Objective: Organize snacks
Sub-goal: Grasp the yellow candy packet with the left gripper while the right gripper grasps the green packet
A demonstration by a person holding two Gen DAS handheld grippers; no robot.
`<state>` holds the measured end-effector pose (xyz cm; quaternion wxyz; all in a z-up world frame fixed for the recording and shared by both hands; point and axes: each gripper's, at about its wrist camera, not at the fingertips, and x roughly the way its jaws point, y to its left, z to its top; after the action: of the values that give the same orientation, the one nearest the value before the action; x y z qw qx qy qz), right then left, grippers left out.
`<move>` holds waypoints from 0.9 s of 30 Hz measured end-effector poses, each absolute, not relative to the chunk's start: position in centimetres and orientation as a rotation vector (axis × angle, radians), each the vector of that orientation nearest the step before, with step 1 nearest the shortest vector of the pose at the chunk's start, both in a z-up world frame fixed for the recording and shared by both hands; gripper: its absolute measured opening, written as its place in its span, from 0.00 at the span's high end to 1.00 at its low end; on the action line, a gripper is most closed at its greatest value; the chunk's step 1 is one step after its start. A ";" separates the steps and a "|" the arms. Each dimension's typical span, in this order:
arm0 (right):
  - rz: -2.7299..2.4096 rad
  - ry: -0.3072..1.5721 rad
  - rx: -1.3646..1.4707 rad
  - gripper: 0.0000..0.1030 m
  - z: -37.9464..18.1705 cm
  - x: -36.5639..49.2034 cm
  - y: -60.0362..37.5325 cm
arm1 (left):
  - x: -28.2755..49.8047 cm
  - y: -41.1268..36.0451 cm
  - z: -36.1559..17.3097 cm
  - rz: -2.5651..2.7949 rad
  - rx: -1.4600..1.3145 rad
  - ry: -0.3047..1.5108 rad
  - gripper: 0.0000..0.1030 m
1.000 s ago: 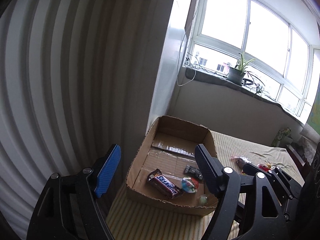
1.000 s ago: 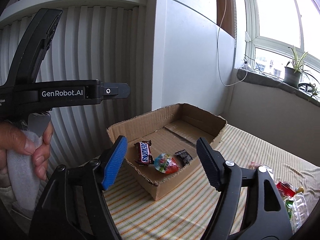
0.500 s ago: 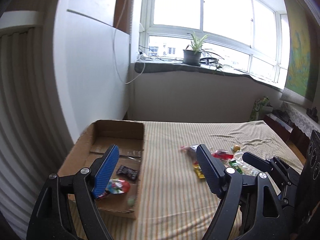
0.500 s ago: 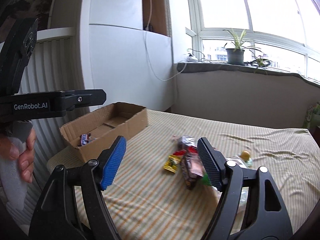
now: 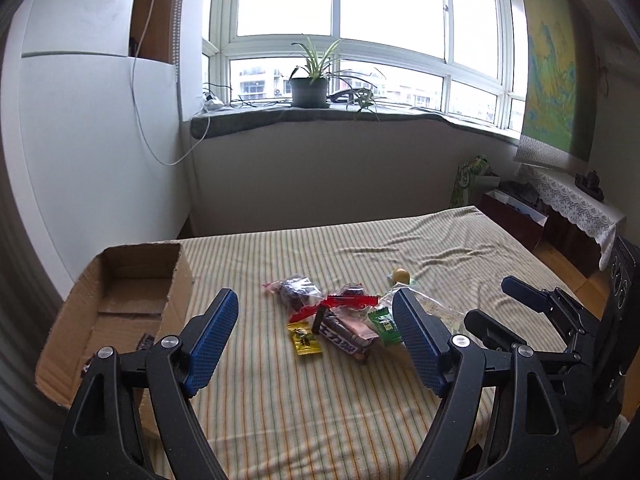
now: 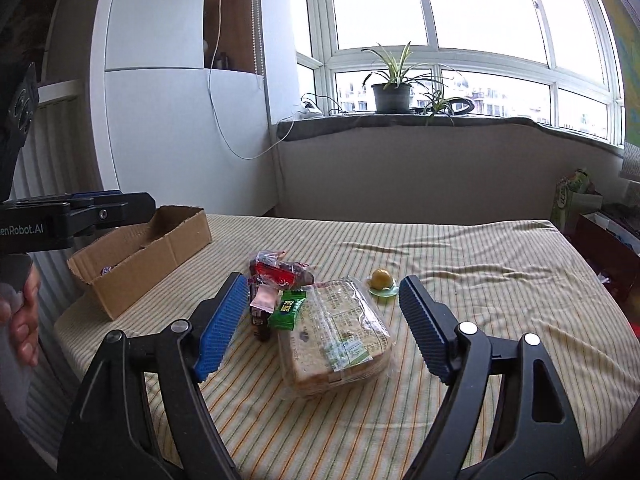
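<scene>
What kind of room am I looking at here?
Most likely a bedroom in a home: a bed under a striped sheet serves as the work surface, a potted plant sits on the windowsill, and a lace-covered side table stands by the wall.

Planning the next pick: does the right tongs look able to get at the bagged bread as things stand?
Probably yes. The right tongs are open and empty, and the bread lies straight ahead between them on the bed, nothing on top; a green packet touches its left edge.
</scene>
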<state>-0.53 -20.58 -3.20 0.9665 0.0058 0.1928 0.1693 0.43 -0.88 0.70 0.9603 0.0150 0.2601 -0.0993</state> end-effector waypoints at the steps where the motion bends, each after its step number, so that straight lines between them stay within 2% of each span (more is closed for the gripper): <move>1: 0.345 0.392 0.009 0.22 -3.2 -0.5 -20.4 | 0.4 -0.8 0.7 -0.199 0.029 0.526 0.23; 11: 0.374 0.465 -0.062 0.22 -5.1 0.2 -18.3 | 0.9 -0.4 -0.3 -0.205 0.008 0.555 0.23; 18: 0.427 0.486 -0.092 0.22 -6.7 -0.9 -17.0 | 2.4 -0.4 -4.5 -0.225 -0.033 0.660 0.23; 27: 0.609 0.649 -0.141 0.22 -9.9 -0.2 -13.5 | 2.8 2.2 -5.9 -0.180 -0.106 0.696 0.23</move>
<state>-0.21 -13.49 -9.92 0.9001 -0.0683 0.3137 0.2945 2.78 2.23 -5.95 0.9347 -0.0518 0.3404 -0.0882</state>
